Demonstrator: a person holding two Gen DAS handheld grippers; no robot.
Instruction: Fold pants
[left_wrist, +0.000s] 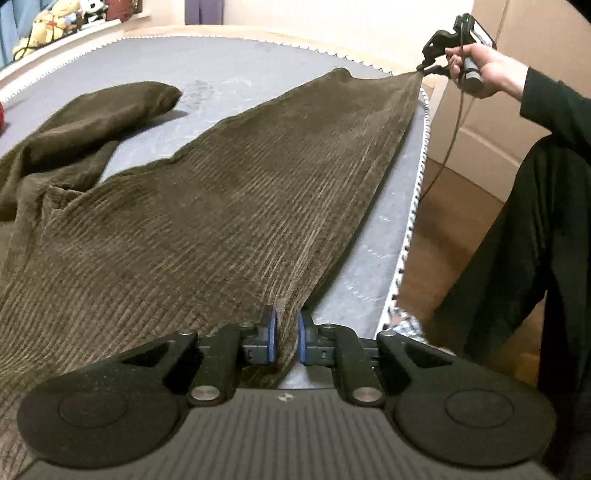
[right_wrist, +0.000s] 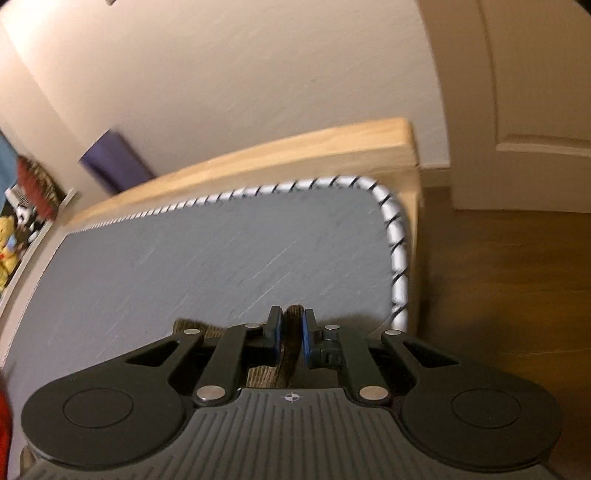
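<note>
Brown corduroy pants (left_wrist: 221, 192) lie on a grey mattress (left_wrist: 240, 74). One leg is stretched taut along the mattress's right edge between both grippers. My left gripper (left_wrist: 286, 317) is shut on the near end of that leg, fabric pinched between its blue pads. At the far end my right gripper (left_wrist: 424, 68), held by a hand (left_wrist: 480, 70), is shut on a corner of the cloth and lifts it slightly. In the right wrist view the right gripper (right_wrist: 291, 314) shows brown fabric (right_wrist: 264, 374) clamped between its pads. The other leg (left_wrist: 92, 118) lies crumpled at the left.
The mattress has white corded piping (right_wrist: 397, 251) and sits in a light wooden frame (right_wrist: 295, 147). Stuffed toys (left_wrist: 51, 26) sit on a ledge at the far left. The person's dark-clothed legs (left_wrist: 517, 258) stand at the right on the wood floor (right_wrist: 498, 277). A white door (right_wrist: 535, 92) is beyond.
</note>
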